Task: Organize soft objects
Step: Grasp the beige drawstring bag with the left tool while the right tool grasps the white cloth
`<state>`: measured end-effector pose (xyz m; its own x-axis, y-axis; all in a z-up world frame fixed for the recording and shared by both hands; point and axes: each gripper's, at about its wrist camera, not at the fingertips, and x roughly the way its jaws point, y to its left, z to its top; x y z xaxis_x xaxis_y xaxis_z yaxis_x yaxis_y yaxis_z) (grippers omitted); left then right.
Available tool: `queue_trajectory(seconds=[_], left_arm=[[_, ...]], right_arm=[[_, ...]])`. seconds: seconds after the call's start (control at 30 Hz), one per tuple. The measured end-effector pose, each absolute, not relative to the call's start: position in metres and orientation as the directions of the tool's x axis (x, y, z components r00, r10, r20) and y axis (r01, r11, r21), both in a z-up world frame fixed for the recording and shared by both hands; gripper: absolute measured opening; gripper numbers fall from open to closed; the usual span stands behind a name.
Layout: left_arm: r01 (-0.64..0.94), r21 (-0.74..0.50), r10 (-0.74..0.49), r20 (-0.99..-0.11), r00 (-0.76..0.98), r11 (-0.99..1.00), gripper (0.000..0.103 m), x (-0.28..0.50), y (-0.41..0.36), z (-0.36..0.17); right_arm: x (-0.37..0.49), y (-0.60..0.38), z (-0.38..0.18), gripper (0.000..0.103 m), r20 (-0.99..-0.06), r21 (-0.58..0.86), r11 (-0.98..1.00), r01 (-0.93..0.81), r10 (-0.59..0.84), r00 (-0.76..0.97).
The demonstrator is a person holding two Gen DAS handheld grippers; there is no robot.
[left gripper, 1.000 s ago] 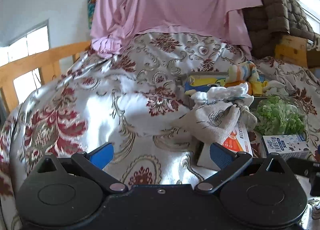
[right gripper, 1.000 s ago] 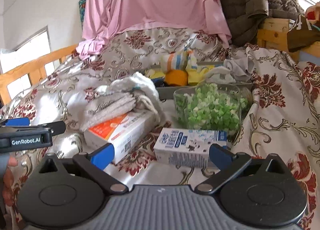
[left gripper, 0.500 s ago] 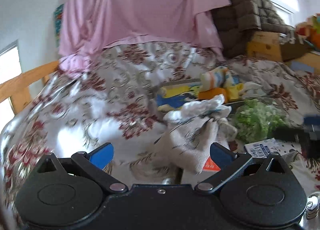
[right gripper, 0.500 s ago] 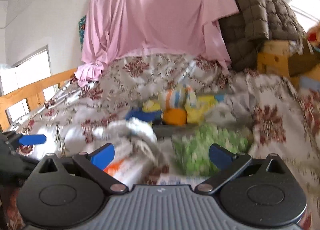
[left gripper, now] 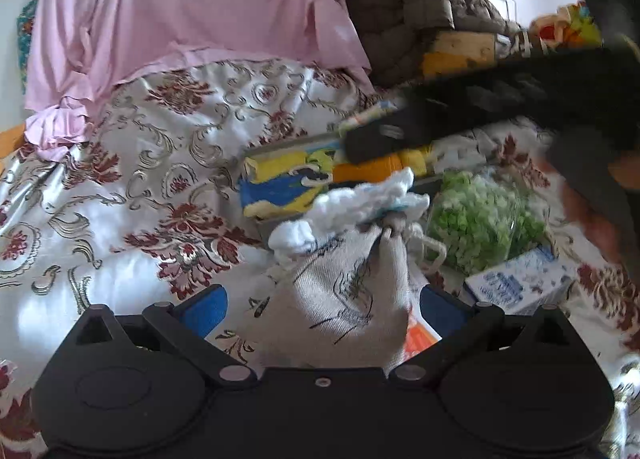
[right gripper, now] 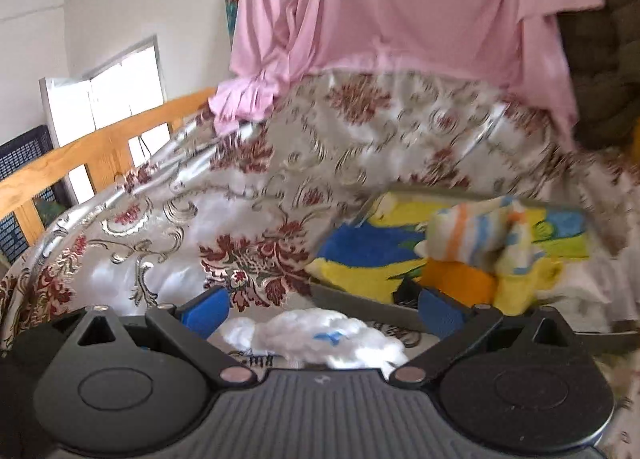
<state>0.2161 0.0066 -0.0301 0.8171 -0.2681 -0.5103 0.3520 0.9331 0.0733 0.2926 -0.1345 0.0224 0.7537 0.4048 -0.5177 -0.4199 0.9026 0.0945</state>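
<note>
A beige drawstring cloth pouch (left gripper: pixel 352 283) lies on the floral bedspread, between the open jaws of my left gripper (left gripper: pixel 320 305). A white knitted cloth (left gripper: pixel 368 203) rests on the pouch's top. It also shows in the right wrist view (right gripper: pixel 320 335), between the open jaws of my right gripper (right gripper: pixel 322 311), which hovers above it. My right gripper's dark body (left gripper: pixel 480 111) crosses the upper right of the left wrist view. Behind lies a tray with a yellow and blue lining (right gripper: pixel 360 255) that holds a striped soft toy (right gripper: pixel 476 235) and an orange soft piece (right gripper: pixel 456 283).
A clear bag of green bits (left gripper: pixel 480 223), a blue-and-white carton (left gripper: pixel 516 283) and an orange-and-white box (left gripper: pixel 416 335) lie right of the pouch. A pink sheet (left gripper: pixel 192 7) and brown quilt (left gripper: pixel 416 7) hang behind. A wooden bed rail (right gripper: pixel 92 163) runs at the left.
My left gripper has moved right and forward so the pouch sits between its jaws. My right gripper has risen and swung left over the white cloth, toward the tray.
</note>
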Motion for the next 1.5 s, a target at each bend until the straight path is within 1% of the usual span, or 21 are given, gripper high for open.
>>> queue_trajectory(seconds=[0.17, 0.27, 0.37, 0.47, 0.53, 0.6, 0.73, 0.8, 0.9, 0.97, 1.1, 1.13, 1.17, 1.3, 1.37, 1.4, 1.47, 1.5], left_arm=[[0.376, 0.086, -0.277, -0.531, 0.801, 0.923, 0.102, 0.226, 0.007, -0.036], [0.383, 0.033, -0.304, -0.546, 0.781, 0.923, 0.102, 0.231, 0.011, -0.038], [0.369, -0.045, -0.333, -0.543, 0.771, 0.928, 0.102, 0.235, 0.018, -0.04], [0.36, -0.076, -0.341, -0.546, 0.765, 0.93, 0.1, 0.237, 0.02, -0.04], [0.362, -0.086, -0.348, -0.547, 0.761, 0.928, 0.097, 0.237, 0.021, -0.039], [0.365, -0.085, -0.349, -0.551, 0.758, 0.927, 0.096, 0.237, 0.019, -0.039], [0.378, -0.082, -0.356, -0.564, 0.745, 0.922, 0.085, 0.236, 0.015, -0.039], [0.376, -0.084, -0.355, -0.568, 0.743, 0.923, 0.083, 0.236, 0.014, -0.039], [0.378, -0.083, -0.354, -0.576, 0.737, 0.922, 0.079, 0.236, 0.013, -0.039], [0.378, -0.083, -0.353, -0.579, 0.735, 0.922, 0.075, 0.236, 0.012, -0.039], [0.372, -0.074, -0.342, -0.588, 0.733, 0.925, 0.069, 0.235, 0.009, -0.04], [0.367, -0.068, -0.334, -0.592, 0.734, 0.928, 0.067, 0.236, 0.008, -0.04], [0.366, -0.068, -0.332, -0.593, 0.734, 0.928, 0.066, 0.235, 0.007, -0.039], [0.367, -0.066, -0.332, -0.595, 0.732, 0.928, 0.058, 0.234, 0.005, -0.038], [0.372, -0.067, -0.337, -0.593, 0.731, 0.926, 0.051, 0.233, 0.003, -0.038], [0.375, -0.066, -0.339, -0.593, 0.73, 0.925, 0.049, 0.233, 0.001, -0.038], [0.38, -0.062, -0.34, -0.593, 0.73, 0.923, 0.043, 0.232, -0.002, -0.039], [0.381, -0.06, -0.34, -0.593, 0.73, 0.922, 0.043, 0.232, -0.003, -0.039]], right_arm=[[0.318, -0.122, 0.008, 0.103, -0.598, 0.142, 0.886, -0.441, 0.432, 0.675], [0.323, -0.12, 0.003, 0.103, -0.622, 0.162, 0.881, -0.445, 0.441, 0.647], [0.323, -0.117, -0.003, 0.103, -0.64, 0.148, 0.888, -0.436, 0.422, 0.642], [0.323, -0.119, -0.009, 0.101, -0.648, 0.169, 0.889, -0.426, 0.426, 0.632], [0.323, -0.121, -0.01, 0.099, -0.648, 0.19, 0.887, -0.422, 0.436, 0.625], [0.321, -0.124, -0.01, 0.096, -0.646, 0.209, 0.884, -0.419, 0.447, 0.619], [0.319, -0.127, -0.01, 0.09, -0.645, 0.214, 0.883, -0.417, 0.449, 0.619], [0.317, -0.128, -0.01, 0.087, -0.643, 0.22, 0.883, -0.414, 0.451, 0.62], [0.314, -0.133, -0.011, 0.08, -0.634, 0.229, 0.886, -0.404, 0.45, 0.629], [0.311, -0.138, -0.012, 0.072, -0.624, 0.235, 0.891, -0.389, 0.445, 0.642], [0.304, -0.149, -0.016, 0.063, -0.589, 0.255, 0.893, -0.37, 0.447, 0.673], [0.302, -0.152, -0.017, 0.058, -0.577, 0.263, 0.893, -0.364, 0.448, 0.683], [0.301, -0.156, -0.017, 0.052, -0.566, 0.271, 0.893, -0.358, 0.449, 0.691], [0.297, -0.17, -0.023, 0.047, -0.526, 0.316, 0.884, -0.346, 0.466, 0.711], [0.296, -0.173, -0.025, 0.04, -0.513, 0.318, 0.883, -0.346, 0.467, 0.72], [0.294, -0.176, -0.025, 0.039, -0.502, 0.321, 0.882, -0.347, 0.468, 0.727], [0.288, -0.183, -0.023, 0.035, -0.478, 0.326, 0.882, -0.341, 0.465, 0.745], [0.285, -0.187, -0.022, 0.034, -0.465, 0.328, 0.881, -0.341, 0.465, 0.753]])
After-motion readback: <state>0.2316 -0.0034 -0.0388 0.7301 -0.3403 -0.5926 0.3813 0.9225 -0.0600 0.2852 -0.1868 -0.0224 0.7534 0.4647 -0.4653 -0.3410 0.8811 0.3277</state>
